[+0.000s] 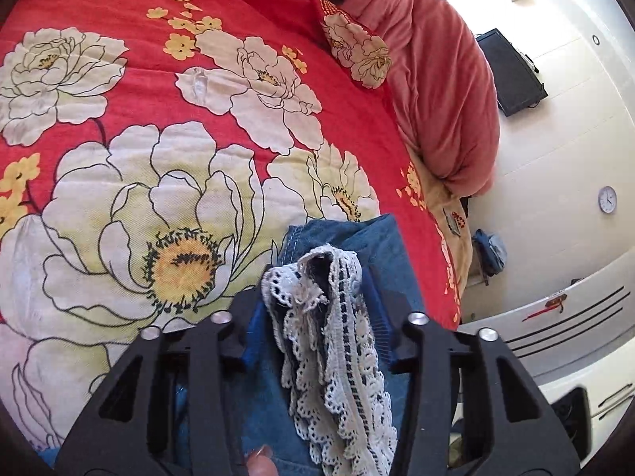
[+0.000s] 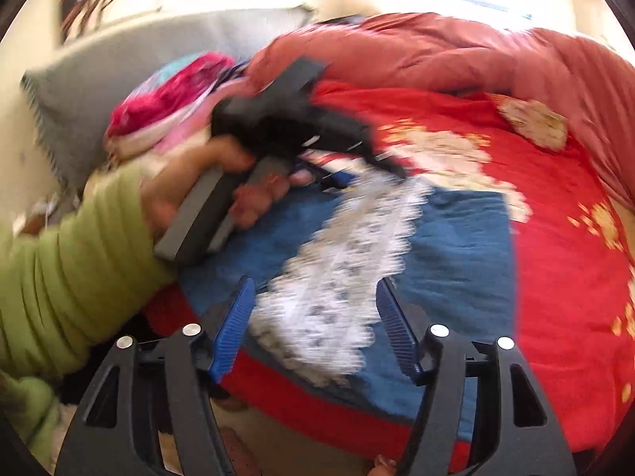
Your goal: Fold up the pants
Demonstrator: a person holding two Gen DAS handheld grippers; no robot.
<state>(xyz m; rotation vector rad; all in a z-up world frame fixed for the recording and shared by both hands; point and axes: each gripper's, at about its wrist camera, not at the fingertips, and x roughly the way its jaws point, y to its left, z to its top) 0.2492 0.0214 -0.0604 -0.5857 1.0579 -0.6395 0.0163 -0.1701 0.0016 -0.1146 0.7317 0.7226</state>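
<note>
L gripper [image 1: 317, 337]: jaws closed on the pants [image 1: 381, 261] at a bunched edge carrying the lace trim [image 1: 341, 361]; fabric is pinched between the blue pads and held just above the bed. R gripper [image 2: 313, 325]: jaws wide open, nothing between them, hovering over the garment; the lace runs up through the gap but no contact is visible. R-wrist view is badly motion-blurred, so detail there is limited.

Location: pants lie on the bedspread [image 1: 119, 91], near the bed's edge, partly spread flat per R view, one end lifted by the L gripper. Left hand [image 2: 186, 190], in a green sleeve, grips the L tool's handle.

Progress, judged: early. No clean fold line, no stacked layers evident; garment looks loosely laid out w/ one end raised. Remaining: probably bring legs together, fold lengthwise, then across, smooth.

Materials: pants are blue denim-like cloth, woven, w/ a stitched hem; likely drapes heavily. Trim is white openwork lace, scalloped, flimsy, may snag on ribbed pads. Bedspread is red cotton-type w/ large cream flowers, soft, uneven. Bunched pink-red quilt [image 1: 436, 79] beyond; grey pillow [image 2: 119, 59] at the head.
</note>
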